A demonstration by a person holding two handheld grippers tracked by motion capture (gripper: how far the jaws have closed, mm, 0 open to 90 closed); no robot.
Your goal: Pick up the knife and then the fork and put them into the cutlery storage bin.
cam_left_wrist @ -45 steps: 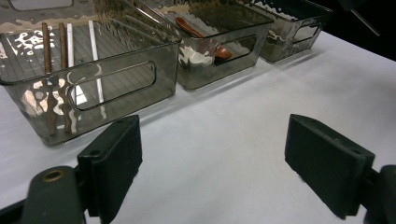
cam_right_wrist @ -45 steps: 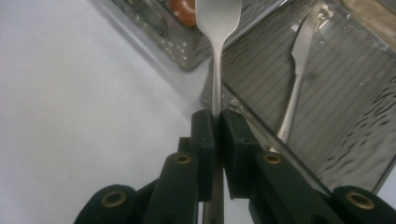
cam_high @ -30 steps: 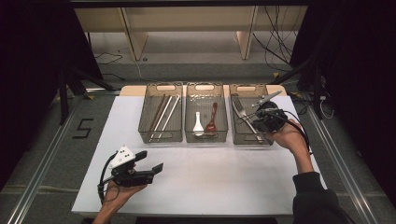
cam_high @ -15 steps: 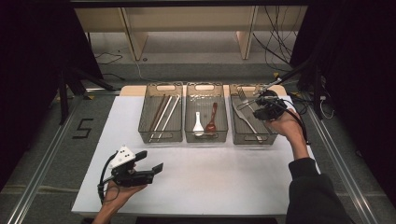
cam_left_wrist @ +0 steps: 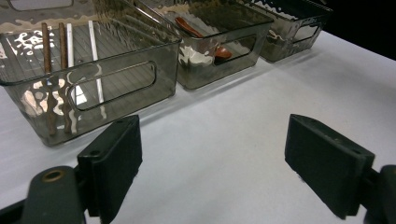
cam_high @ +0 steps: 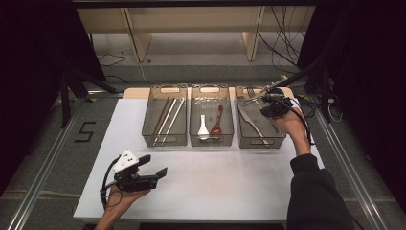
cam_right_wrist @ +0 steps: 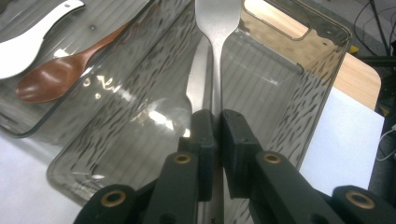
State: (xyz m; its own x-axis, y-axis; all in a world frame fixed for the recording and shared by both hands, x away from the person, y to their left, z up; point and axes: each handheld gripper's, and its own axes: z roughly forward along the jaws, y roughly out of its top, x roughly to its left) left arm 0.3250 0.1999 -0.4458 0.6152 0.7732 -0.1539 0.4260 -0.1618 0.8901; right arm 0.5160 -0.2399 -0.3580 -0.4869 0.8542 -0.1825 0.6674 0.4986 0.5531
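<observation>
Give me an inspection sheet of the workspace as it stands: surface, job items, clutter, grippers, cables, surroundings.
Surface: white table top, bare in front of the bins.
Job's things: fork clamped in the right gripper, over the right bin; a knife lies in that bin. Middle bin holds a white spoon and a brown spoon. Left bin holds chopsticks.
Clutter: nothing seen.
Grippers: right gripper with fingers shut on the fork handle; left gripper open, nothing between its fingers, near the table's front edge.
Cables: a black cable trails from the left gripper; loose wires on the floor behind.
Surroundings: black curtains, wooden shelf legs.
</observation>
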